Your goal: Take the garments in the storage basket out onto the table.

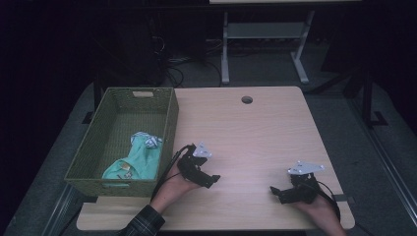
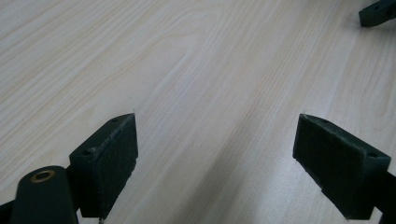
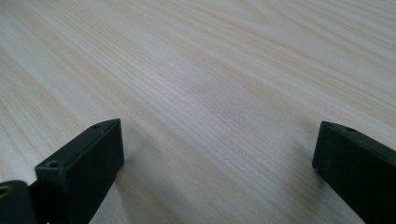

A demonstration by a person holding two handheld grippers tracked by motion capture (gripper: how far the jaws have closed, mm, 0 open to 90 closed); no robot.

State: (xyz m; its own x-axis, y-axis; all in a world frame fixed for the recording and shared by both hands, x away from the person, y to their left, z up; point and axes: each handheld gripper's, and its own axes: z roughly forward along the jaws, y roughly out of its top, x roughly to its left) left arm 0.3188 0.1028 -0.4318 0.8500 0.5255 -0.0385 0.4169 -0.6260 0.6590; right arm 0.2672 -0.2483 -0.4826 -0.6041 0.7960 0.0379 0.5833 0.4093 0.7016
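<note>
While both of our grippers rest low over the bare wood, the table (image 1: 255, 128) spreads pale and wide beyond their fingers, with a round cable hole (image 1: 247, 100) near its far edge. Off to the left of our left-hand fingers sits the green woven basket (image 1: 169, 123), its near wall just beside that hand. Inside it, well apart from any finger, lies a crumpled mint-green cloth (image 1: 135, 160) with a paler patterned bundle at its far end.

Our left gripper (image 1: 212, 180) points toward the middle of the table, and in the left gripper view its fingers (image 2: 112, 158) stand wide apart with nothing but wood grain between them; the tip of the other gripper peeks in at the top right corner there. Our right gripper (image 1: 275, 192) points leftward toward the first, the two well apart. In the right gripper view its fingers (image 3: 88, 163) are likewise spread wide over empty wood, holding nothing.
</note>
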